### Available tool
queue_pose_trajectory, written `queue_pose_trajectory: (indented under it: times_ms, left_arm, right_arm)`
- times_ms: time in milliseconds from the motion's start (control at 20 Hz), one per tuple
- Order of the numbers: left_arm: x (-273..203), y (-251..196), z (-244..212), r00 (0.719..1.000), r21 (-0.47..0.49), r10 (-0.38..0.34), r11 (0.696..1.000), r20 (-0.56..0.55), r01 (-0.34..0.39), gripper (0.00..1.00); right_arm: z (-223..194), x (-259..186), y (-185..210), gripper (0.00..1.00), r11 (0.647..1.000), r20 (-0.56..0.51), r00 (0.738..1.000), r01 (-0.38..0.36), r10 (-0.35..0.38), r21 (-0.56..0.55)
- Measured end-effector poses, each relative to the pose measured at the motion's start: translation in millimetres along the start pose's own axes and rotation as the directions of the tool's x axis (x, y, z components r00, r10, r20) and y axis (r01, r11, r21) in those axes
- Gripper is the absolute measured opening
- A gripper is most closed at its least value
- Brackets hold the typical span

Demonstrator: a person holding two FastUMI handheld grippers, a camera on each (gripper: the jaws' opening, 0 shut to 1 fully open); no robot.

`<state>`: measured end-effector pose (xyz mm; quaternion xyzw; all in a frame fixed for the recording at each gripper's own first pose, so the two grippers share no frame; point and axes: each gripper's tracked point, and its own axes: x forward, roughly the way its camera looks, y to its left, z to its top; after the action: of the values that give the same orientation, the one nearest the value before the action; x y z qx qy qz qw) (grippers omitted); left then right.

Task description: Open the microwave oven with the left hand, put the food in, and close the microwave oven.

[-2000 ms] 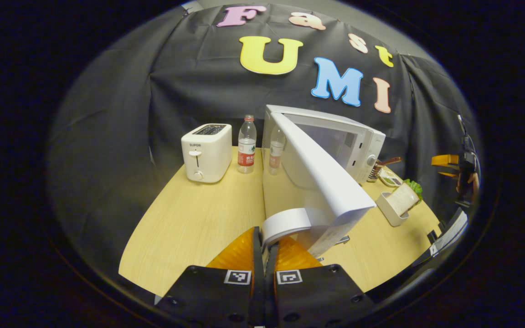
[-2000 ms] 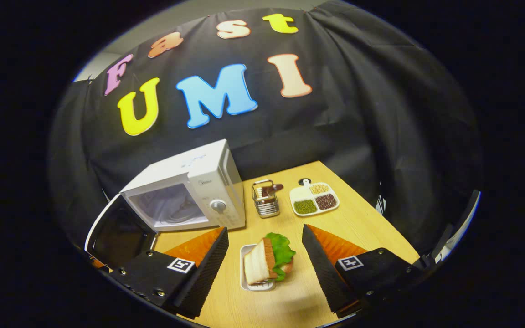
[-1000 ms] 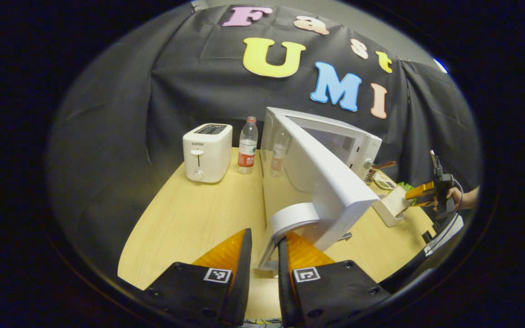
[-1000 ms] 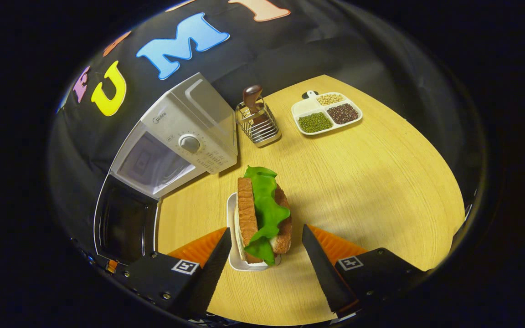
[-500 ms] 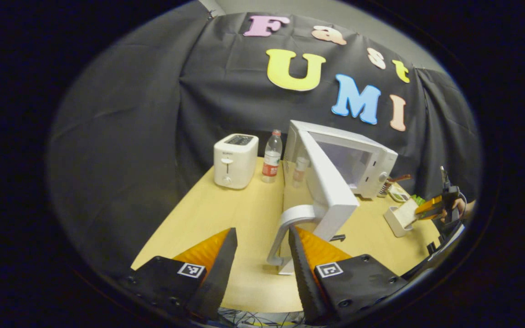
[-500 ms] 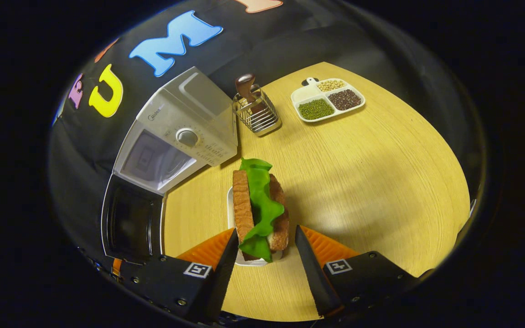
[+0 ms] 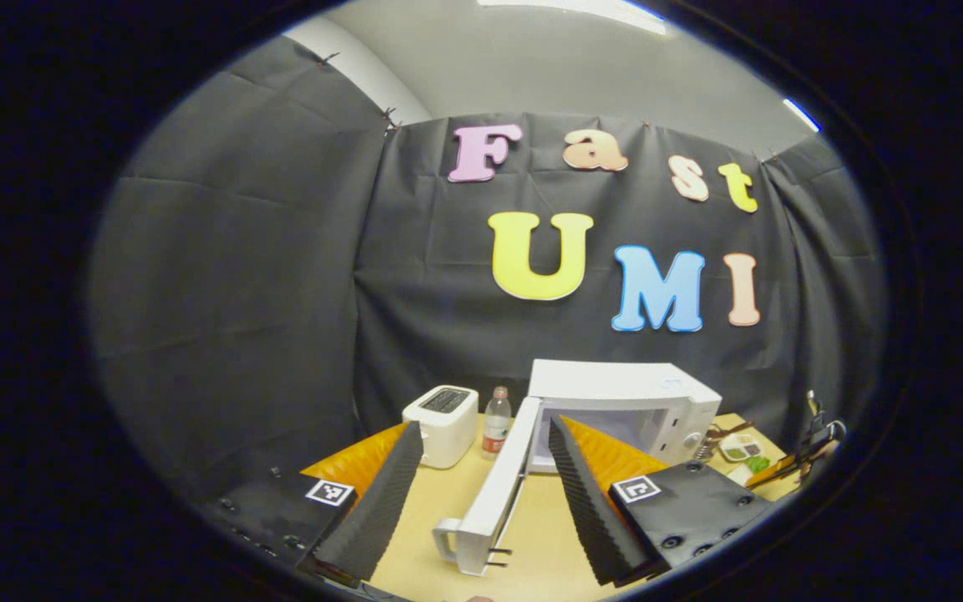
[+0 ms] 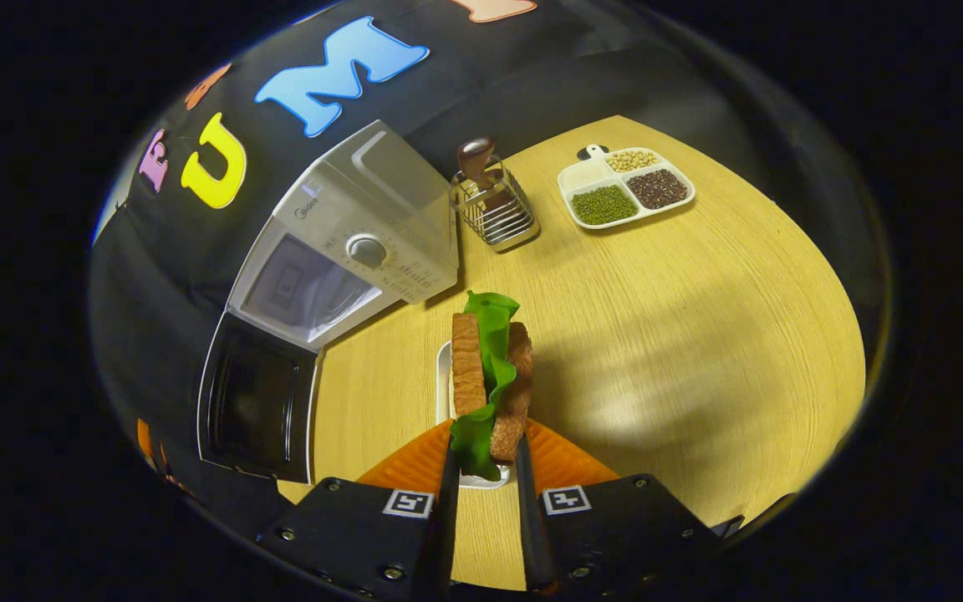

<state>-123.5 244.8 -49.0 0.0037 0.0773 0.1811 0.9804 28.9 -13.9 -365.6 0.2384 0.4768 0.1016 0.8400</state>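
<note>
On the light wooden table point(image 8: 657, 318) we see a white two-slot toaster point(image 7: 441, 425) and a clear plastic water bottle with a red label point(image 7: 495, 423) standing to the left of the white microwave oven point(image 7: 628, 410). On its other side stands a wire utensil rack with a brown-handled tool point(image 8: 491, 205), and beyond that lies a white divided dish of green, dark and pale beans point(image 8: 624, 188), well apart from the food.

The microwave's white door with a dark window point(image 8: 257, 405) hangs wide open, swung out toward us, with its curved white handle point(image 7: 448, 535) at the near end in the left gripper view. The bright cavity point(image 8: 298, 288) is exposed, and the table between it and the food carries nothing in the way. The control knob point(image 8: 364, 249) sits on the panel beside the cavity.

Our left gripper point(image 7: 481, 485) hangs above the near edge of the table with its fingers spread wide and nothing between them; the door edge shows in the gap but farther off.

Our right gripper point(image 8: 483, 468) has its fingers pressed on the two bread faces of the toasted sandwich with a green lettuce leaf point(image 8: 490, 376). The sandwich stands on edge in a small white rectangular tray point(image 8: 445, 376), just in front of the microwave's control panel. Its long axis runs away from us along the fingers, with the lettuce tip pointing toward the panel.
</note>
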Motion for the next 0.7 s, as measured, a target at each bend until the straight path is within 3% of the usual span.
queue_pose_trajectory:
  times_ms: [100, 150, 200, 250, 500, 700]
  left_arm:
    - [2, -27, 17, 0.999, 0.009, -0.023, 1.0, 0.026, 0.023, 0.97]
    - [2, -40, 24, 0.999, 0.011, -0.035, 0.999, 0.036, 0.034, 0.98]
    - [3, -53, 29, 0.998, 0.014, -0.047, 0.999, 0.039, 0.047, 0.98]
    - [2, -65, 34, 0.998, 0.014, -0.057, 0.998, 0.039, 0.056, 0.97]
    - [6, -111, 58, 0.995, 0.012, -0.091, 0.996, 0.035, 0.09, 0.97]
    - [10, -130, 70, 0.992, 0.026, -0.111, 0.994, 0.055, 0.109, 0.97]
  right_arm:
    - [1, -7, 5, 0.21, 1.0, 0.008, 1.0, -0.024, 0.024, -0.015]
    - [2, -12, 9, 0.21, 0.999, 0.021, 0.999, -0.038, 0.038, -0.03]
    - [4, -14, 3, 0.21, 0.999, 0.05, 0.999, -0.003, 0.005, -0.041]
    - [9, -18, 2, 0.09, 0.999, 0.063, 0.998, 0.012, -0.009, -0.039]
    - [21, -42, 45, 0.09, 0.984, 0.071, 0.983, -0.172, 0.169, 0.037]
    - [41, -62, 99, 0.09, 0.928, 0.122, 0.933, -0.353, 0.339, 0.119]
